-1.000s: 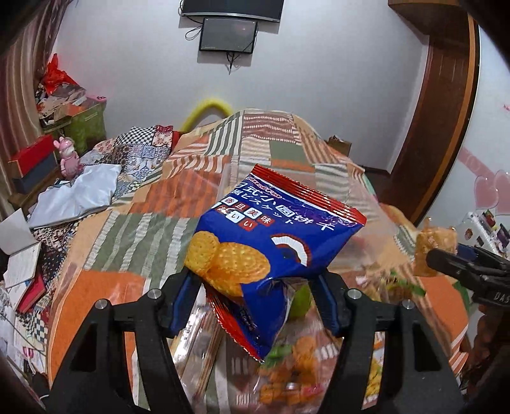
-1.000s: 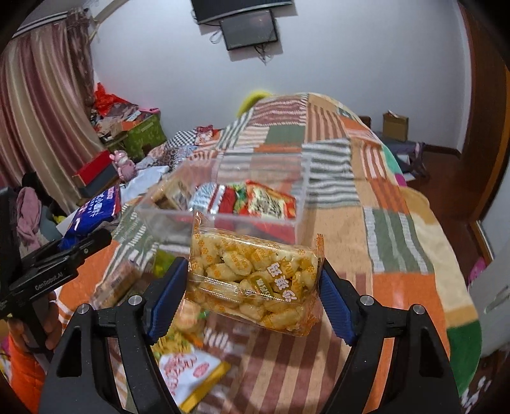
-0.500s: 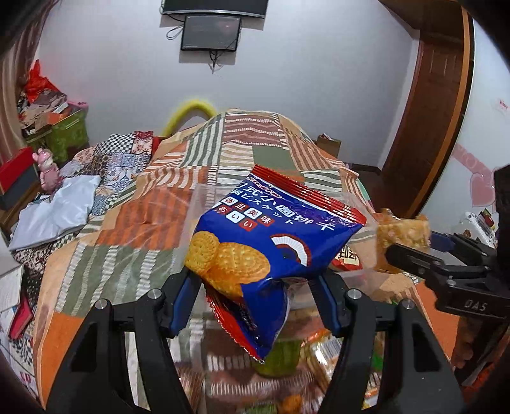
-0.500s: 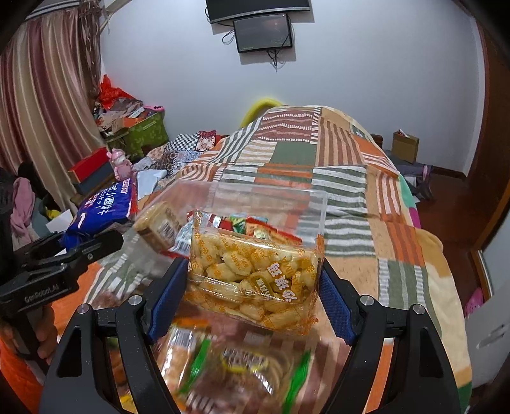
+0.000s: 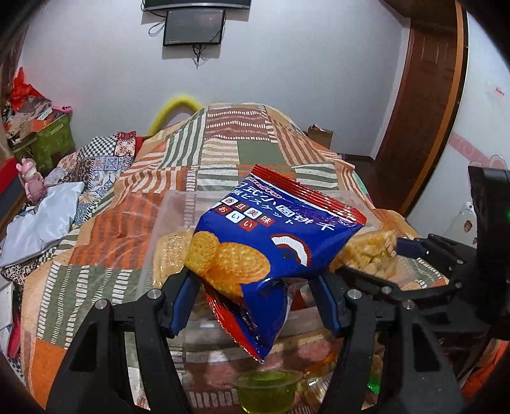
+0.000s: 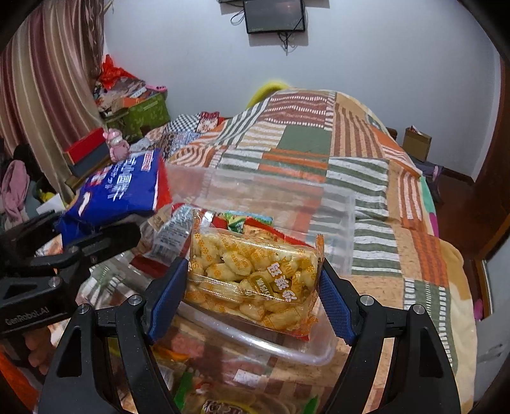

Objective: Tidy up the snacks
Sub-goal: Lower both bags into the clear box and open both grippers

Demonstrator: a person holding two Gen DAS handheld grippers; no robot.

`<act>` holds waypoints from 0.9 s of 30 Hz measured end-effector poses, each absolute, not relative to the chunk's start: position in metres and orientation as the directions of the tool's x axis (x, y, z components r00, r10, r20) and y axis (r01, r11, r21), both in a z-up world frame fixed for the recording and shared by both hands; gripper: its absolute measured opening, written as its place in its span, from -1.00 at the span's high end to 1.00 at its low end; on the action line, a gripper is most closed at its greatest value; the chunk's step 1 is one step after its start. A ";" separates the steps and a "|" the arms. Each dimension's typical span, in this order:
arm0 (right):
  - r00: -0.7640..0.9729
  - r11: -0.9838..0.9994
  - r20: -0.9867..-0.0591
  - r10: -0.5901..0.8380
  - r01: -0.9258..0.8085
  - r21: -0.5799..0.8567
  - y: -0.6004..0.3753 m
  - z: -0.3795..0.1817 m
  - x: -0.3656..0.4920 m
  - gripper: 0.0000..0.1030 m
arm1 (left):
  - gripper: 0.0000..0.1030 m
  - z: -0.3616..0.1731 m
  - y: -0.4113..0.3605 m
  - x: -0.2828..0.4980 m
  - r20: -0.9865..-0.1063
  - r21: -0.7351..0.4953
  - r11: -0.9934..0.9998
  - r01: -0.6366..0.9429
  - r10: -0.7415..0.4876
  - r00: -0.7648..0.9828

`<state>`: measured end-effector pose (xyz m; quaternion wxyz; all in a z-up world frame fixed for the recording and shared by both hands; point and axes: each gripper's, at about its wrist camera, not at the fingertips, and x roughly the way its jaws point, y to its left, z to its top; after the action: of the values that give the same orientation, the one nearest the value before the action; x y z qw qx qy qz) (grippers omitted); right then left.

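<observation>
**Two snack packs held over the clear bin**

I have my left gripper (image 5: 255,296) clamped on a blue biscuit bag (image 5: 271,251), its blue pads (image 5: 183,302) pressing the crumpled lower half from both sides. The bag tilts up and away from me, its red-edged top pointing toward the far side. It hangs above the clear plastic bin (image 5: 165,229), which sits on the patchwork bedspread (image 5: 105,229). Below the bag, near the bottom of my left view, I see a small green jelly cup (image 5: 266,391).

My right gripper (image 6: 251,299) is closed on a clear pack of yellow puffed snacks (image 6: 255,274), gripped at its two short ends and held roughly level. It sits over the near rim of the same bin (image 6: 338,229). Inside the bin, beyond the pack, lie several wrapped snacks (image 6: 242,223) in red, green and white. More packets lie on the bedspread (image 6: 382,191) near me, partly blurred.

From the right view, the left gripper and its blue bag (image 6: 124,191) are just to the left, over the bin's left side. A wall-mounted screen (image 6: 274,16) hangs on the far wall.
</observation>
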<state>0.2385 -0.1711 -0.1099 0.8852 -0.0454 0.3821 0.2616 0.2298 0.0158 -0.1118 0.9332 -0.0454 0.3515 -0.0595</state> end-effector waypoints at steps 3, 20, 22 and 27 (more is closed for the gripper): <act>0.549 0.852 -0.717 0.430 -0.509 0.122 -0.169 -0.114 0.240 -0.48 | -0.26 -0.117 0.014 0.236 -0.664 -0.121 0.989 0.079 -0.140 0.735; 0.544 0.852 -0.720 0.431 -0.507 0.127 -0.175 -0.104 0.231 -0.56 | -0.40 -0.117 0.019 0.235 -0.693 -0.190 0.978 0.083 -0.193 0.694; 0.548 0.854 -0.715 0.433 -0.504 0.131 -0.178 -0.101 0.228 -0.56 | -0.44 -0.111 0.019 0.230 -0.685 -0.183 0.980 0.081 -0.187 0.704; 0.565 0.860 -0.704 0.431 -0.493 0.131 -0.188 -0.093 0.219 -0.57 | -0.48 -0.096 0.022 0.214 -0.668 -0.167 0.984 0.067 -0.162 0.726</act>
<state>0.2191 -0.1878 -0.0929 0.8836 -0.0400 0.3865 0.2613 0.2142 0.0216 -0.0962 0.9268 -0.0656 0.3647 -0.0618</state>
